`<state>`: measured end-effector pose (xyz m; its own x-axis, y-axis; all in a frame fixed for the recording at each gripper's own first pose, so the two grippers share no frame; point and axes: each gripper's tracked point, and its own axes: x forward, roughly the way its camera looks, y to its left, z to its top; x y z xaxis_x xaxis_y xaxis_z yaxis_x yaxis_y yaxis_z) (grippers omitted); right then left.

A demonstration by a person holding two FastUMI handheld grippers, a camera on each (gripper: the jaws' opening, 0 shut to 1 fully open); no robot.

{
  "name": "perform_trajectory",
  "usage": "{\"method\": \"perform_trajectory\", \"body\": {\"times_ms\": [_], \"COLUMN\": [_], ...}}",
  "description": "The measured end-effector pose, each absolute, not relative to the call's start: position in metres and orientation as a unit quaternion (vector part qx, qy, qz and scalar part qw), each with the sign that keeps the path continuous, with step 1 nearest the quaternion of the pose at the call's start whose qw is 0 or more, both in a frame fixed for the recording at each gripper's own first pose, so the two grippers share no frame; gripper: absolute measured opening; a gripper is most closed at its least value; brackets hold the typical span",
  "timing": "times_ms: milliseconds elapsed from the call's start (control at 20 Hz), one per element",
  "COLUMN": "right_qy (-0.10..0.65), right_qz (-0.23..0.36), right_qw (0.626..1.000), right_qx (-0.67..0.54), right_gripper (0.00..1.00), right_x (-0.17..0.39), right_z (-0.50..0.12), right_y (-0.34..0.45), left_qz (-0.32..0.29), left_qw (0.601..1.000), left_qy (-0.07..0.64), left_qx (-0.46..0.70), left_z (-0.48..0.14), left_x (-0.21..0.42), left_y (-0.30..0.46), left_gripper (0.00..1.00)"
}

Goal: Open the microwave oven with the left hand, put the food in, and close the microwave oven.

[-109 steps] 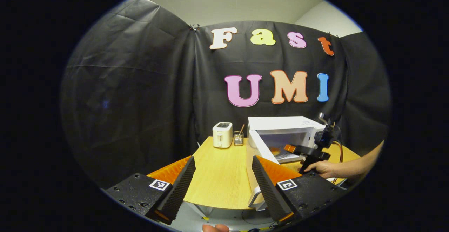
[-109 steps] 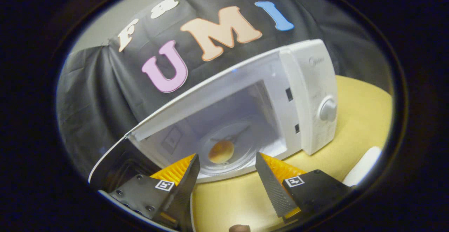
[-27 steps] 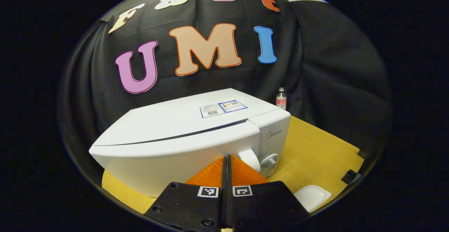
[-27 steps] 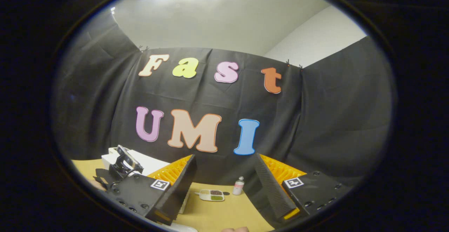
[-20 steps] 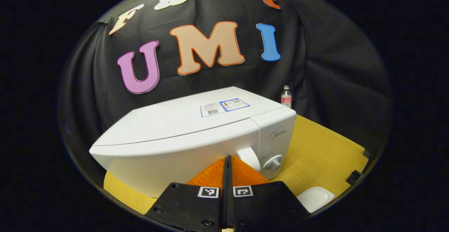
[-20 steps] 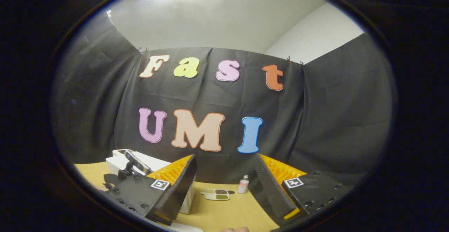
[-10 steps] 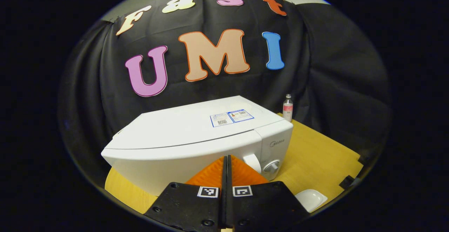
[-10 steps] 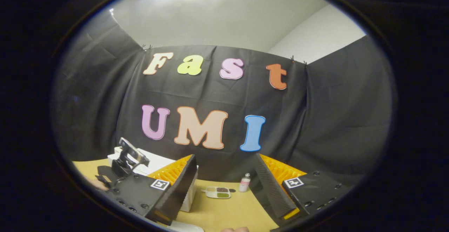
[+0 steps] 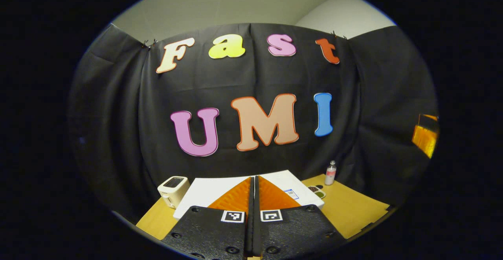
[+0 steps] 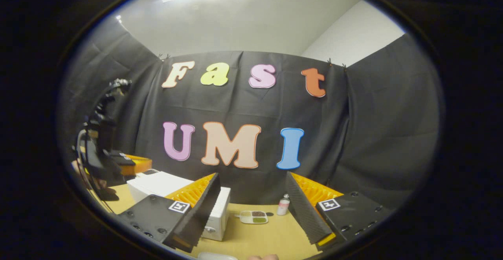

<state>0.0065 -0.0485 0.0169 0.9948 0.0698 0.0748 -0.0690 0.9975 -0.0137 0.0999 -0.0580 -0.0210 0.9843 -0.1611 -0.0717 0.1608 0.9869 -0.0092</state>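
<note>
Left gripper (image 9: 254, 181) pinched together empty above the boxy white microwave oven (image 9: 204, 193), apparently closed, rigid and heavy; right gripper (image 10: 251, 189) spread wide, empty

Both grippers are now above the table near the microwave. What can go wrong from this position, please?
1. The left gripper, shut and empty, hangs just above the microwave; dropping carelessly, it could knock the top.
2. The small bottle and the divided dish stand ahead of the open right gripper; a forward sweep might tip the bottle.
</note>
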Motion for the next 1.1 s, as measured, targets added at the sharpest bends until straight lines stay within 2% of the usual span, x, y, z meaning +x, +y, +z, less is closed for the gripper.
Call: {"method": "perform_trajectory", "body": {"times_ms": [100, 150, 300, 350, 500, 550, 650, 700, 800, 900, 950, 1000, 1100], "right_qy": [-0.036, -0.036, -0.040, -0.041, -0.043, -0.043, -0.043, -0.046, -0.047, -0.045, -0.045, -0.044, -0.042], "right_qz": [0.040, 0.043, 0.051, 0.053, 0.055, 0.055, 0.057, 0.057, 0.056, 0.059, 0.059, 0.059, 0.057], "right_qw": [0.999, 0.998, 0.998, 0.998, 0.998, 0.998, 0.997, 0.997, 0.997, 0.997, 0.997, 0.997, 0.997], "right_qx": [-0.005, -0.004, 0.000, -0.001, -0.005, -0.004, -0.002, 0.000, 0.001, 0.001, 0.001, 0.000, -0.002], "right_gripper": [1.00, 0.97, 0.97, 0.97, 1.00, 0.96, 1.00, 0.96, 1.00, 1.00, 1.00, 0.96, 0.96], "right_x": [0.009, 0.008, 0.016, 0.017, 0.017, 0.018, 0.016, 0.017, 0.018, 0.018, 0.017, 0.017, 0.017], "right_z": [0.016, 0.016, 0.025, 0.025, 0.025, 0.025, 0.027, 0.029, 0.030, 0.028, 0.027, 0.027, 0.025], "right_y": [-0.044, -0.041, -0.025, -0.024, -0.022, -0.021, -0.020, -0.019, -0.020, -0.019, -0.019, -0.019, -0.020], "left_qz": [-0.071, -0.067, -0.067, -0.072, -0.063, -0.053, -0.058, -0.059, -0.067, -0.072, -0.071, -0.069, -0.069], "left_qw": [0.997, 0.998, 0.998, 0.997, 0.997, 0.997, 0.997, 0.997, 0.996, 0.996, 0.996, 0.996, 0.996], "left_qy": [0.022, 0.016, 0.002, -0.006, -0.046, -0.053, -0.053, -0.051, -0.052, -0.050, -0.052, -0.055, -0.055], "left_qx": [0.004, 0.002, -0.008, -0.011, 0.000, 0.002, 0.001, 0.003, 0.006, 0.009, 0.012, 0.014, 0.011], "left_z": [-0.004, 0.004, 0.021, 0.027, 0.047, 0.052, 0.056, 0.056, 0.057, 0.057, 0.059, 0.061, 0.062], "left_x": [0.090, 0.086, 0.070, 0.065, 0.058, 0.052, 0.045, 0.042, 0.038, 0.038, 0.038, 0.038, 0.036], "left_y": [-0.049, -0.045, -0.043, -0.045, -0.041, -0.036, -0.043, -0.044, -0.051, -0.054, -0.054, -0.053, -0.055], "left_gripper": [0.01, 0.01, 0.01, 0.09, 0.73, 0.94, 0.95, 0.95, 0.96, 0.96, 0.93, 0.96, 0.96]}}
